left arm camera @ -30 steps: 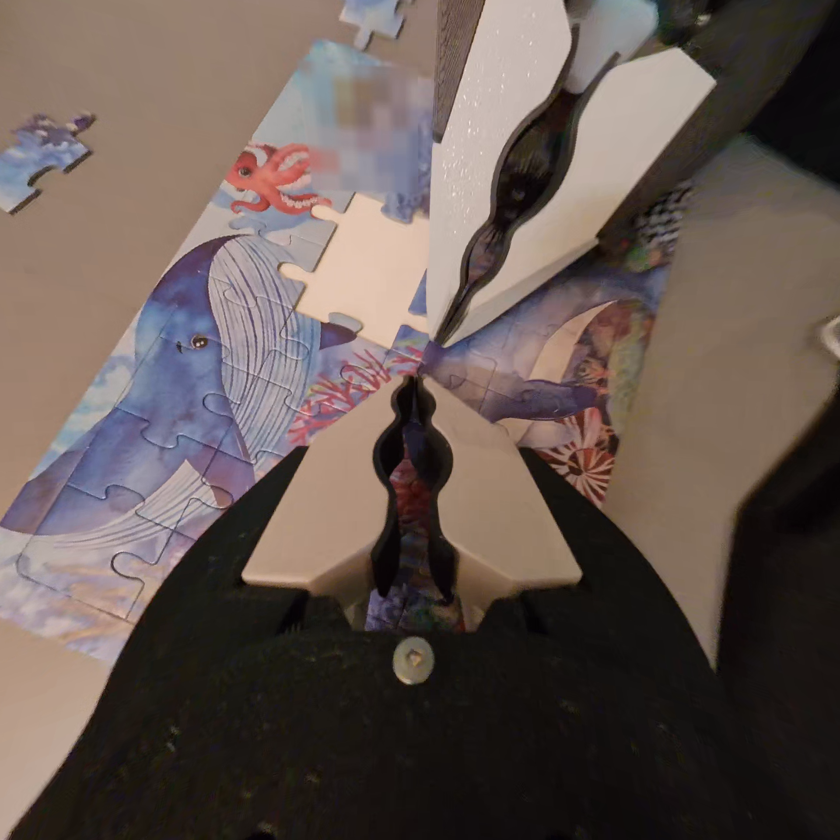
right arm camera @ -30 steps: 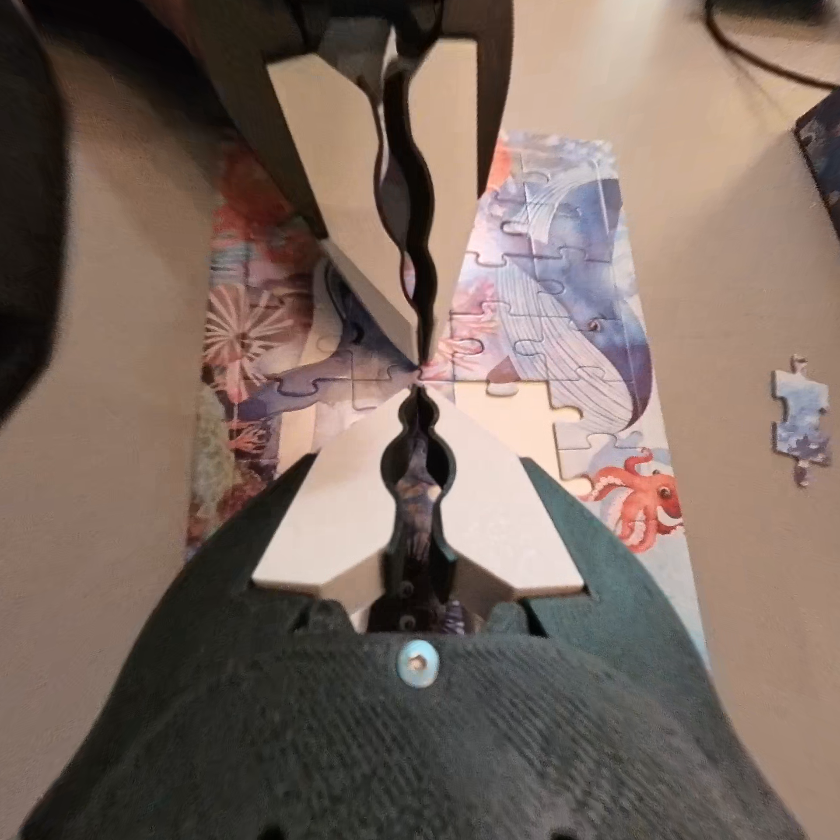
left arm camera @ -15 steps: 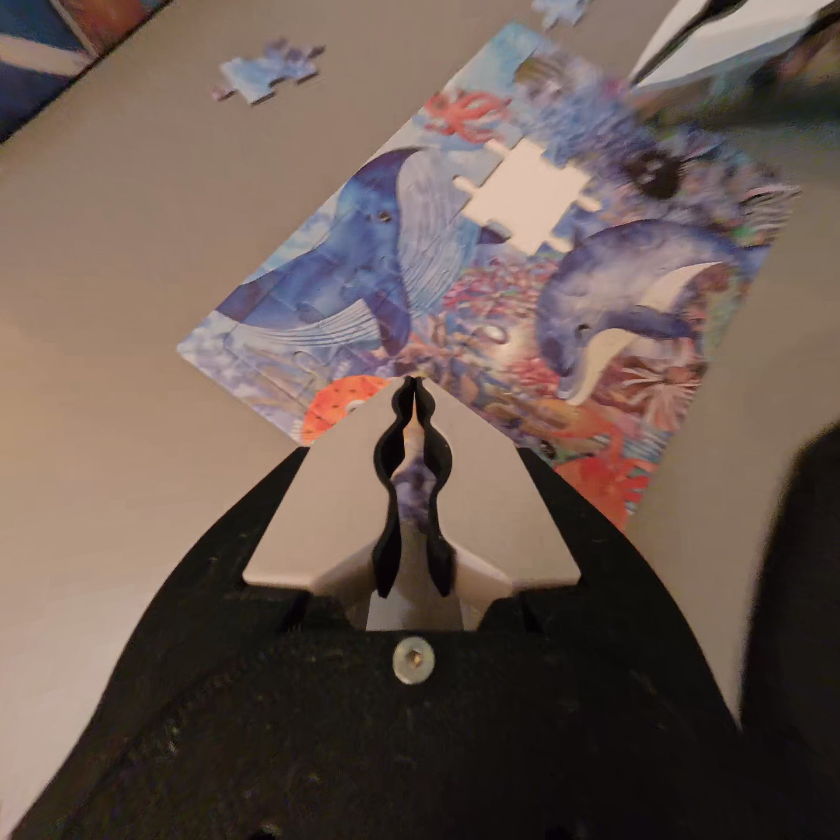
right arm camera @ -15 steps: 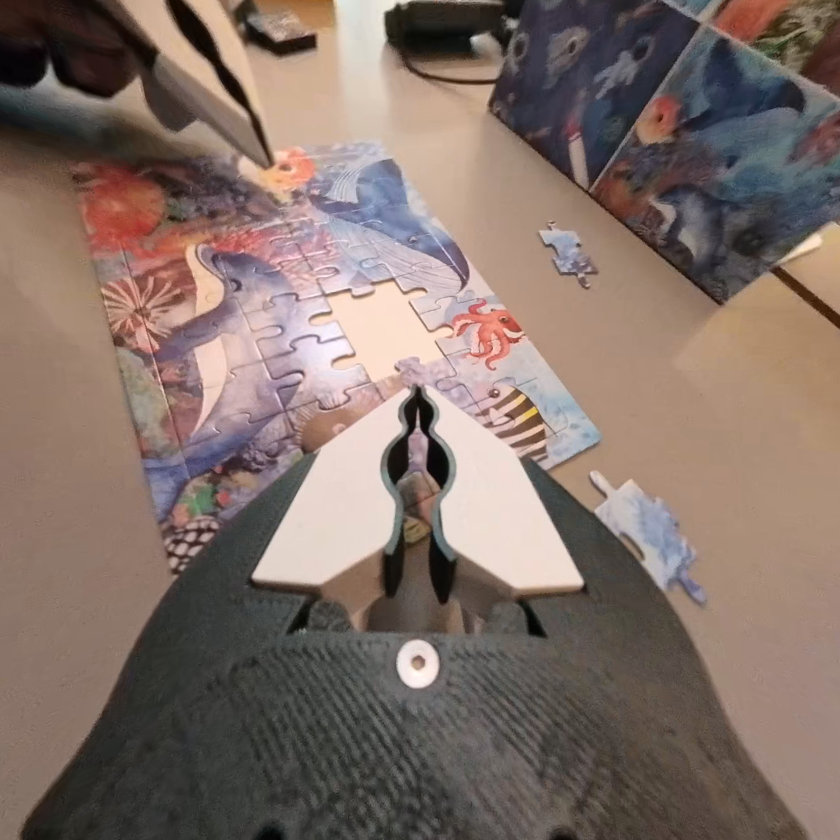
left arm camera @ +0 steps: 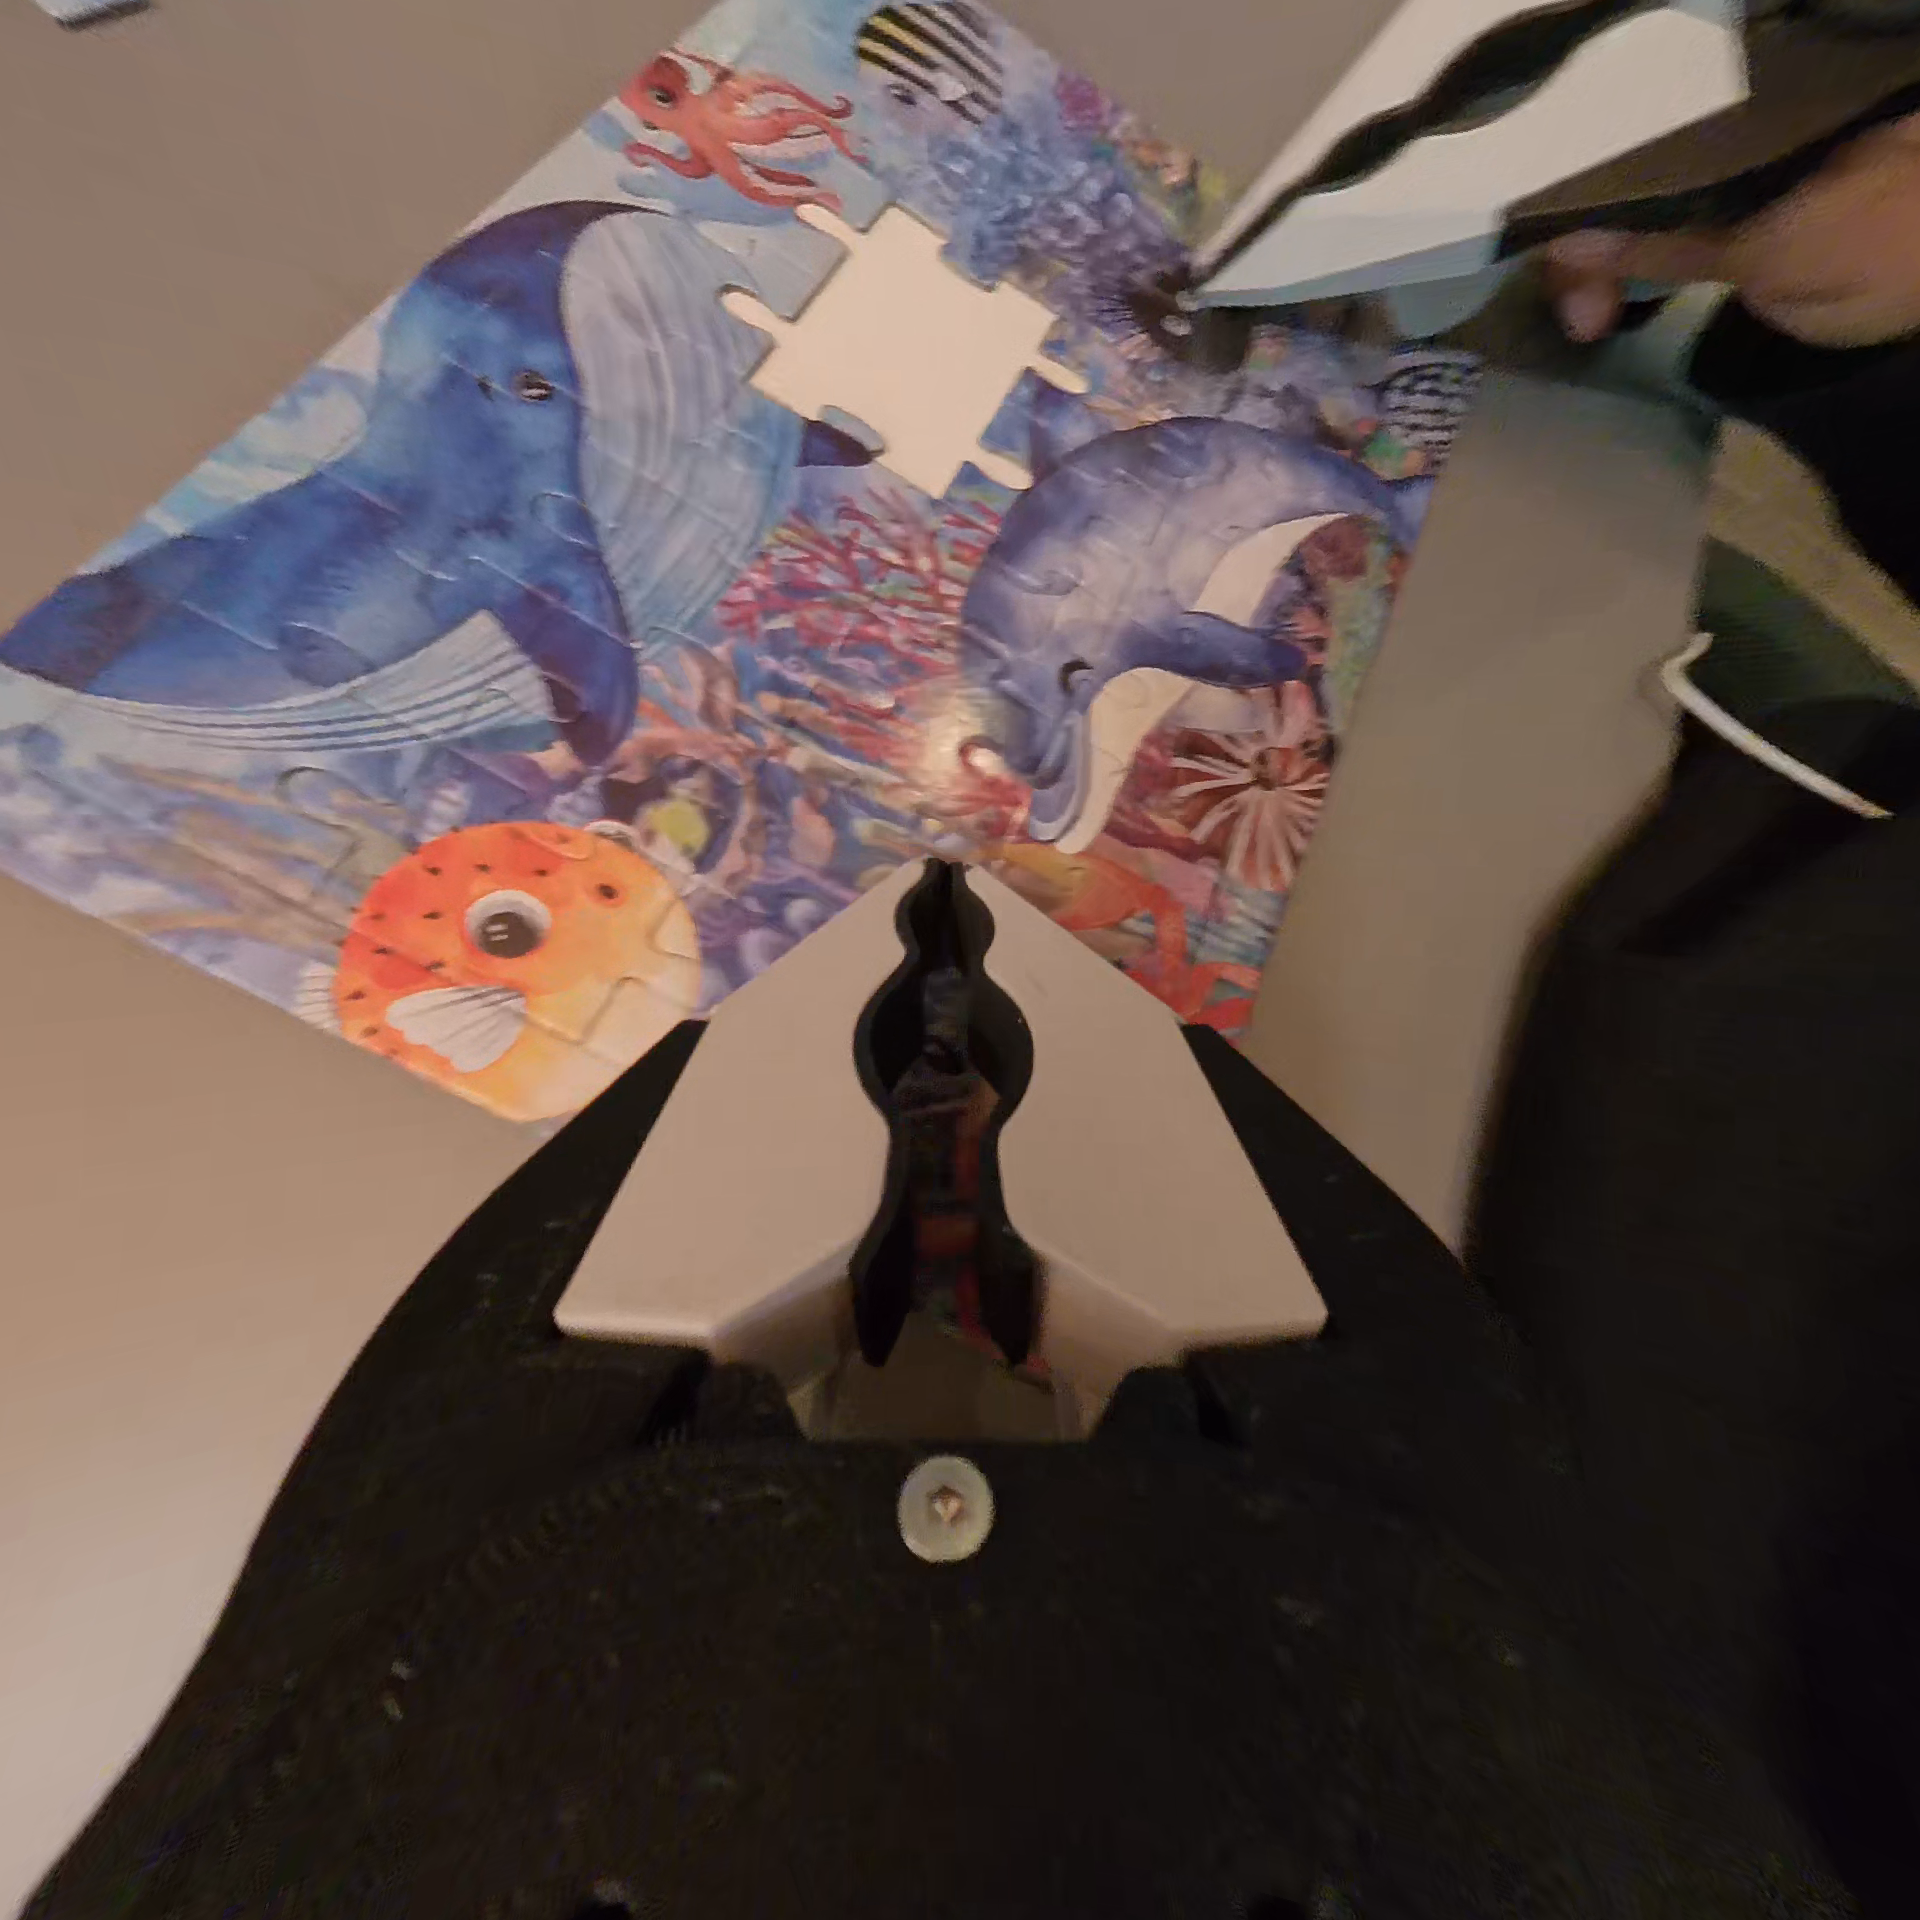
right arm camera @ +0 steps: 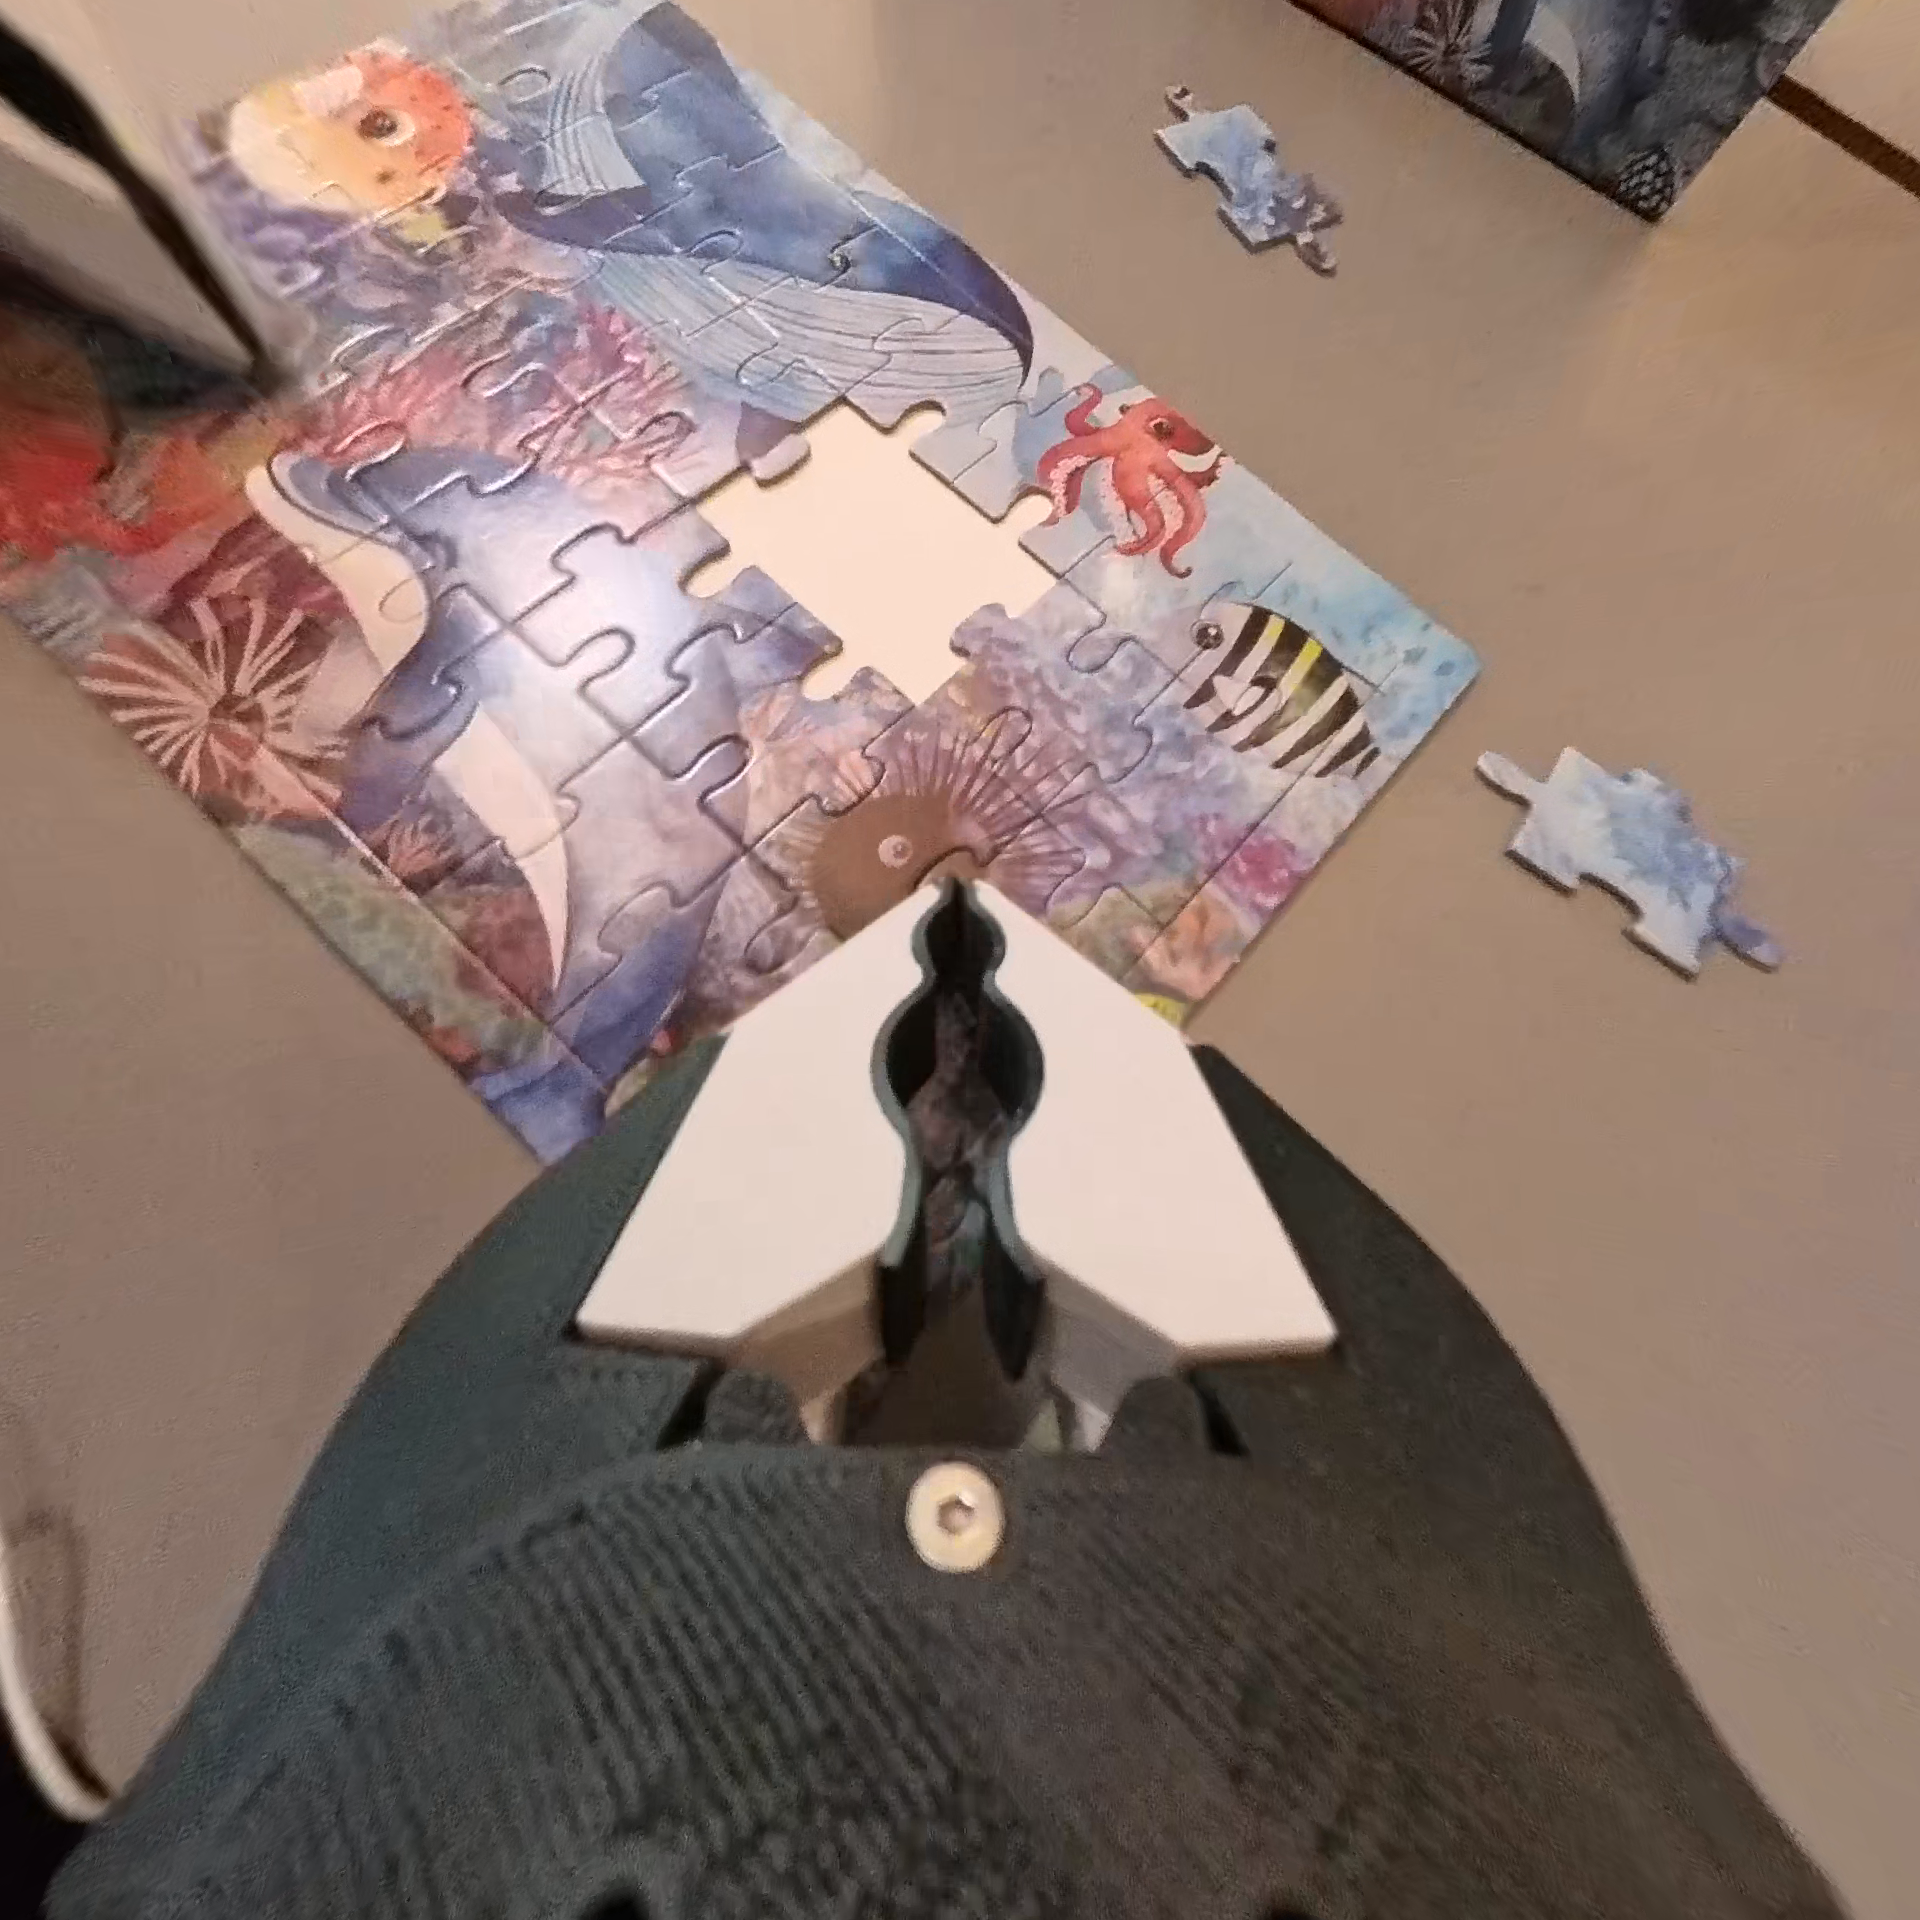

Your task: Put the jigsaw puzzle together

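The sea-animal jigsaw (left arm camera: pixel 644 582) lies flat on the beige table, with one piece-shaped gap (left arm camera: pixel 894 353) near its middle; the gap also shows in the right wrist view (right arm camera: pixel 873 551). My left gripper (left arm camera: pixel 943 868) is shut and empty above the puzzle's near edge, beside the orange fish. My right gripper (right arm camera: pixel 954 883) is shut and empty above the dark urchin picture; in the left wrist view it (left arm camera: pixel 1195 296) hovers at the puzzle's far right corner. Two loose blue pieces lie off the puzzle, one close to the striped fish corner (right arm camera: pixel 1636 862) and one farther away (right arm camera: pixel 1252 192).
The puzzle box (right arm camera: pixel 1579 83) stands at the far right of the table. A person's hand (left arm camera: pixel 1766 270) holds the right gripper. A dark sleeve or garment (left arm camera: pixel 1714 1143) fills the right side. The left gripper (right arm camera: pixel 239 358) shows blurred at the upper left.
Both grippers were tip to tip on the puzzle's middle. They have pulled apart and back, staying shut, and now sit over opposite edges of the puzzle.
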A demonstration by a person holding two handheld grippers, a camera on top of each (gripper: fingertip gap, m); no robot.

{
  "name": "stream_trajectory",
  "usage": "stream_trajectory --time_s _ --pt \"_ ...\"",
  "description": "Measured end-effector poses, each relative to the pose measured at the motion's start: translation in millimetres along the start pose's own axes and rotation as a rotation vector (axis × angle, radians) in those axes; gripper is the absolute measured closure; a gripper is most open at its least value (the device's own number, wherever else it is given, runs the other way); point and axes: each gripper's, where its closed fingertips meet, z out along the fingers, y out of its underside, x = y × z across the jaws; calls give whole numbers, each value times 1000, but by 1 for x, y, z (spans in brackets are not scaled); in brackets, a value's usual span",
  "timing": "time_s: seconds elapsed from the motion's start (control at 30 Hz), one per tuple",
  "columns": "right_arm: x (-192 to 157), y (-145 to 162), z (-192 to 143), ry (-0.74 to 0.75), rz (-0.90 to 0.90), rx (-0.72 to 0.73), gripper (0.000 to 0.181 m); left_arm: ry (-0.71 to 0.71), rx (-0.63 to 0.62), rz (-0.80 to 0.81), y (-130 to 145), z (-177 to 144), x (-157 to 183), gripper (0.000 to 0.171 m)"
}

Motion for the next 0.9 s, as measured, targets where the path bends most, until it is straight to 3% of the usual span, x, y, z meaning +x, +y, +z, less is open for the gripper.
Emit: stream_trajectory --time_s 0.13,0.27,0.37,0.5,0.63,0.7,0.8,0.9 --pt "18 -8 14 -17 46 -5 181 129 71 -5 -8 -1 31 171" --pt "25 -15 12 107 44 -51 181 -16 199 69 -22 -19 13 171" --pt "5 -42 0 242 78 37 181 -41 229 37 -23 -27 1 171" --pt "-60 -43 13 272 134 -68 181 -41 180 -28 -13 -26 -6 171" --pt "-156 -94 46 -7 288 90 181 -145 59 38 1 -17 -15 171" --pt "-173 -89 64 -3 241 18 181 -160 -12 76 10 -11 -13 171" --pt "-155 -78 64 152 203 -30 181 -164 -14 92 10 -10 -12 171" --pt "-86 -39 31 447 224 -109 181 -112 -9 31 11 -11 -11 171"
